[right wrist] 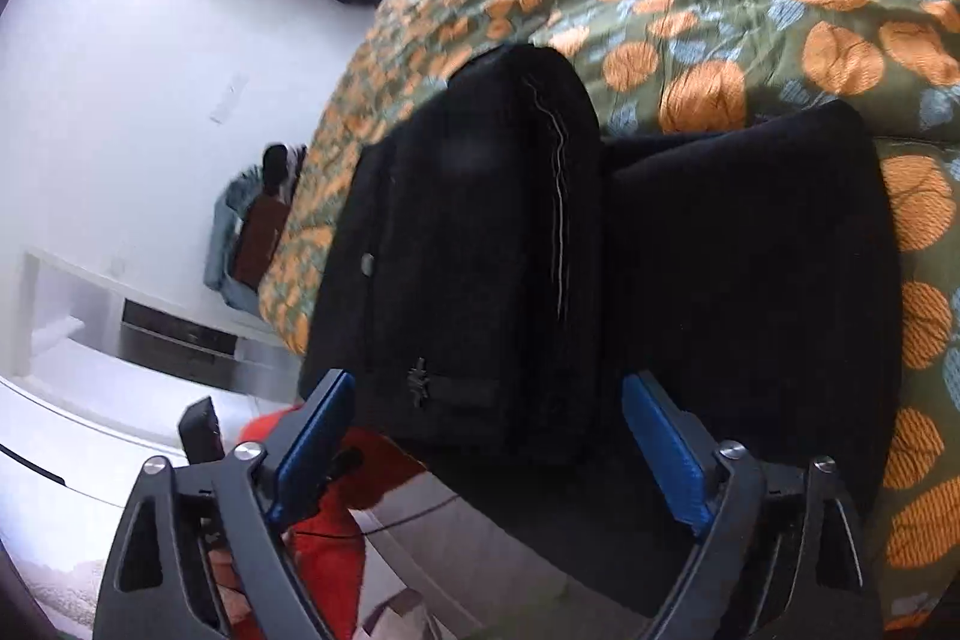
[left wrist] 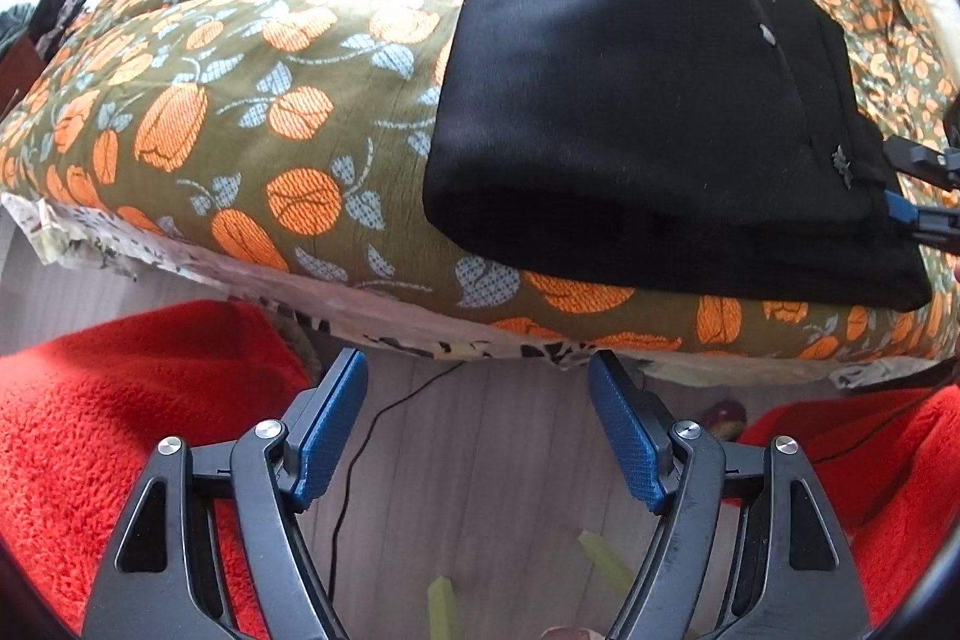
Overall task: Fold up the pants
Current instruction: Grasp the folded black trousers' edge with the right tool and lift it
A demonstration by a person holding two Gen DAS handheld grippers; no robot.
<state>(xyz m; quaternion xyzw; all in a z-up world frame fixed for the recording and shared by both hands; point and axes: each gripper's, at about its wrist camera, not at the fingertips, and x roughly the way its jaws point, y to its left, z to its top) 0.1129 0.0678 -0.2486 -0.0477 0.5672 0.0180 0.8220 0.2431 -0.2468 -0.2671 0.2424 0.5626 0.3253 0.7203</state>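
Beside folded pants [left wrist: 648, 112], both grippers [left wrist: 477, 370] [right wrist: 486, 388] gape empty.

Black pants [left wrist: 648, 112], orange-flowered olive bedspread [left wrist: 252, 112]

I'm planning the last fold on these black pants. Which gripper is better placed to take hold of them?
The right gripper. Its open fingers already straddle the near edge of the pants. The left gripper hangs open over the floor, short of the bedspread, holding nothing.
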